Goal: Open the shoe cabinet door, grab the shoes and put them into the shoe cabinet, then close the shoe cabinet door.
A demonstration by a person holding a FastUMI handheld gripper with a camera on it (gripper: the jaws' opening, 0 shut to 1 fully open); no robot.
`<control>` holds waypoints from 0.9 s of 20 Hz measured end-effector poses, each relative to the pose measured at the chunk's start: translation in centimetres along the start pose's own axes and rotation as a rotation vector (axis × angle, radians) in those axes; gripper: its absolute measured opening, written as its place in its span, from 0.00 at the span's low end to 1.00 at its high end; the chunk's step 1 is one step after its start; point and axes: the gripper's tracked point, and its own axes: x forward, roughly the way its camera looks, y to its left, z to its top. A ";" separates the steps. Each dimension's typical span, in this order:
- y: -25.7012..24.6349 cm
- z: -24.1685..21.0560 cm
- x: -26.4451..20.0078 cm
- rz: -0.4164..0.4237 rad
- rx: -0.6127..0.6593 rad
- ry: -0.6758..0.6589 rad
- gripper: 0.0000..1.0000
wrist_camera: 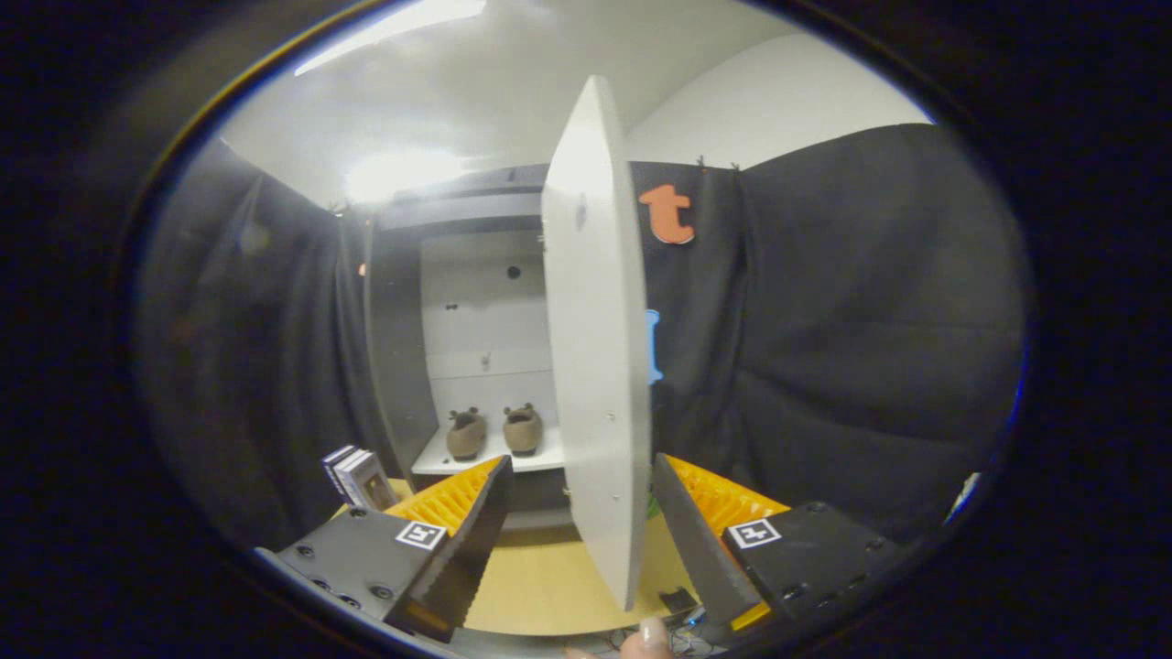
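Observation:
The shoe cabinet (403, 366) stands ahead with dark sides and a white back panel. Its white door (595, 348) is swung out towards me, nearly edge-on. A pair of brown fuzzy shoes (494, 432) sits side by side on the white shelf inside, toes pointing in. My gripper (581, 465) is open, and the door's lower part stands between the two fingers. The right finger is close to the door's face, while the left finger is a little apart from it. The shoes lie well beyond the fingers.
A small stack of boxes or books (357, 476) rests at the cabinet's lower left. A light wooden surface (540, 586) lies below the door. Black cloth walls close in on both sides. A person's fingertip (652, 634) shows at the bottom.

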 end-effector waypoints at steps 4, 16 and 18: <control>-6.1 1.1 1.4 -0.048 0.014 -0.034 0.95; -10.2 2.0 19.1 0.274 0.014 0.011 0.95; -8.8 1.0 21.3 0.329 0.010 0.040 0.95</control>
